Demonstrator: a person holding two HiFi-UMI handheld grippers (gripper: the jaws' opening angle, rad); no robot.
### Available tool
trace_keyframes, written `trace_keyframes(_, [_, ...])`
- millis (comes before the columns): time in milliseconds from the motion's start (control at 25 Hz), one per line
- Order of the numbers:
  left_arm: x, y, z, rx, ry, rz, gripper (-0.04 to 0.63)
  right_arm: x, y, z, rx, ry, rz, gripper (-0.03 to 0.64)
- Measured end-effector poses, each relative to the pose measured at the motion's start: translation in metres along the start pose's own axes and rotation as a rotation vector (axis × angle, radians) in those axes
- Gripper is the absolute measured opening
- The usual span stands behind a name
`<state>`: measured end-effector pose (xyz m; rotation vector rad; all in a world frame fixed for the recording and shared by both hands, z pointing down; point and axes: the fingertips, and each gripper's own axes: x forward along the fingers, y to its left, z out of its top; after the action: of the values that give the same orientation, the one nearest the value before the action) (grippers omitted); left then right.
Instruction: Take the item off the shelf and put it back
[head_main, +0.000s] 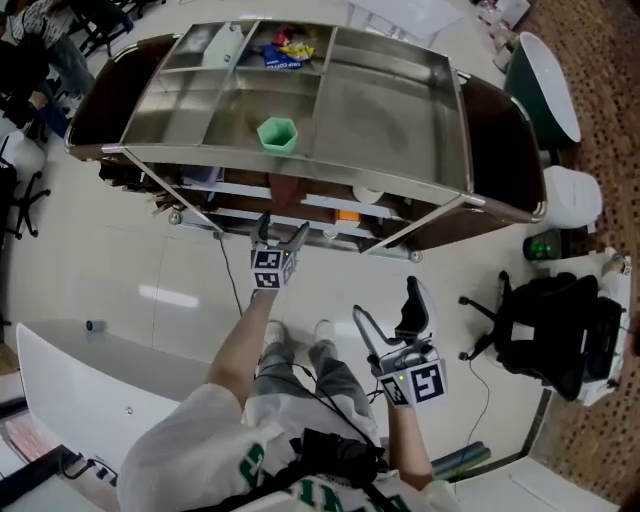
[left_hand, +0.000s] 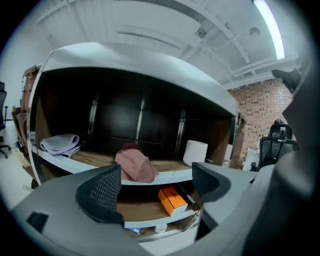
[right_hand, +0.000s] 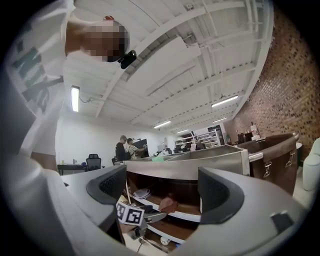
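With the right gripper (head_main: 388, 305) gaping empty at the head view's lower right, the nearer left gripper (left_hand: 156, 186), also open, faces the pink cloth (left_hand: 135, 166), which is lying centre-frame on the upper shelf (left_hand: 70, 162), just above its jaws.

even overhead light, strong fisheye in the gripper views

the room was lit brightly and evenly from above. a ceiling strip light (left_hand: 267, 27) was blown out to white in the left gripper view, and further tubes (right_hand: 75, 98) were seen glowing in the right gripper view. soft glare was spread over the steel top (head_main: 380, 110), and a pale reflection was thrown on the floor (head_main: 175, 297). the inside of the shelf unit (left_hand: 135, 120) was left in deep shadow. both gripper views were bent strongly and vignetted black at the corners, and the near jaws were rendered soft.
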<state>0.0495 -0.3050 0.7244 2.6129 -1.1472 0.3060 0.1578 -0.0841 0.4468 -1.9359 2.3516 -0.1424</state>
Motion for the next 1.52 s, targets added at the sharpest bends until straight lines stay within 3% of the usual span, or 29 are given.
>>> trace_keyframes(280, [0.090,0.033,0.013,0.019,0.089,0.073,0.419,-0.002,-0.001,-0.005,-0.074,0.044,-0.046,0.457])
trace_keyframes(560, [0.123,0.047,0.005,0.010,0.218,0.126,0.413,-0.016,-0.016,0.000,-0.105,0.056,-0.102,0.456])
trace_keyframes(680, [0.125,0.050,-0.005,0.062,0.282,0.131,0.349,-0.018,-0.016,0.001,-0.114,0.056,-0.104,0.456])
trace_keyframes(800, [0.122,0.053,-0.008,0.089,0.315,0.125,0.177,-0.016,-0.011,0.002,-0.112,0.054,-0.090,0.456])
trace_keyframes(920, [0.116,0.053,0.011,0.070,0.290,0.100,0.106,-0.010,-0.006,0.004,-0.109,0.041,-0.069,0.456])
trace_keyframes(1200, [0.050,0.031,0.061,0.068,0.181,0.029,0.094,0.010,0.009,0.016,-0.081,-0.018,-0.006,0.457])
trace_keyframes(1360, [-0.013,0.014,0.070,0.046,0.148,0.005,0.094,0.019,0.014,0.026,-0.059,-0.058,0.015,0.456])
trace_keyframes(1520, [-0.082,-0.006,0.071,0.085,0.097,-0.049,0.094,0.028,0.020,0.033,-0.053,-0.089,0.051,0.456])
